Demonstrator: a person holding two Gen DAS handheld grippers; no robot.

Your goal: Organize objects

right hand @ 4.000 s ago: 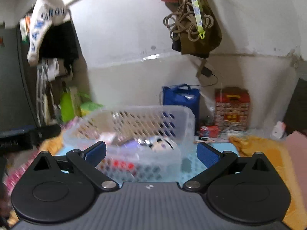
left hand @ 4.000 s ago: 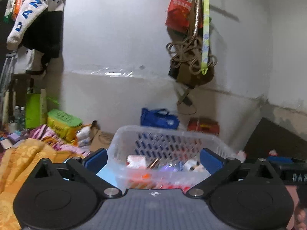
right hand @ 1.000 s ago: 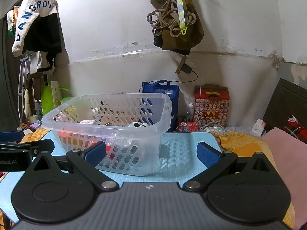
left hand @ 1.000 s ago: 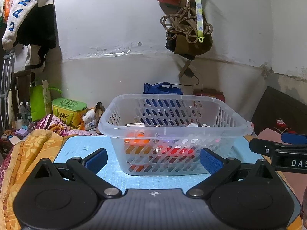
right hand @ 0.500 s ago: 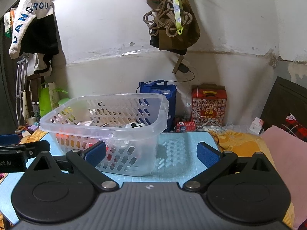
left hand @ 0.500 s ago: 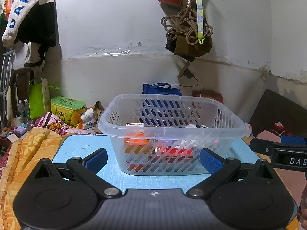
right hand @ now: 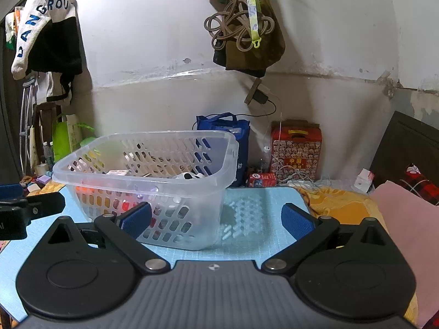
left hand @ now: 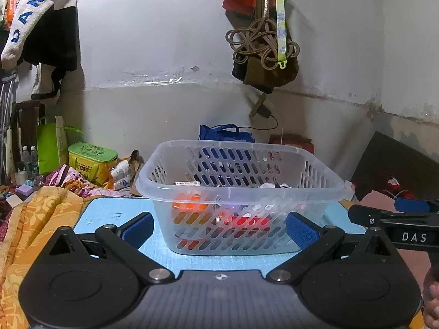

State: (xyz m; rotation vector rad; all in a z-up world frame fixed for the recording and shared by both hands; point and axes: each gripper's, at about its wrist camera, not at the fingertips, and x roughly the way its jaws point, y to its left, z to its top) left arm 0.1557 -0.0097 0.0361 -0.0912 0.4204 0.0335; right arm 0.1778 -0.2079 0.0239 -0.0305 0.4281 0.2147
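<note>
A clear slotted plastic basket (left hand: 238, 194) stands on a light blue mat (left hand: 115, 213); it also shows in the right wrist view (right hand: 145, 172). Inside lie several small items: red and orange things, a white box, a black-and-white object. My left gripper (left hand: 219, 230) is open and empty, a little in front of the basket. My right gripper (right hand: 216, 219) is open and empty, to the basket's right front corner. Each gripper shows at the edge of the other's view.
An orange patterned cloth (left hand: 30, 224) lies left of the mat. A pink cloth (right hand: 406, 219) lies right. A blue bag (right hand: 225, 137) and a red box (right hand: 296, 150) stand by the wall behind. Ropes and bags (right hand: 241, 27) hang above.
Over four seconds both grippers pulled back and lowered from the basket, which now sits farther off on the mat. In the last second the views barely shifted.
</note>
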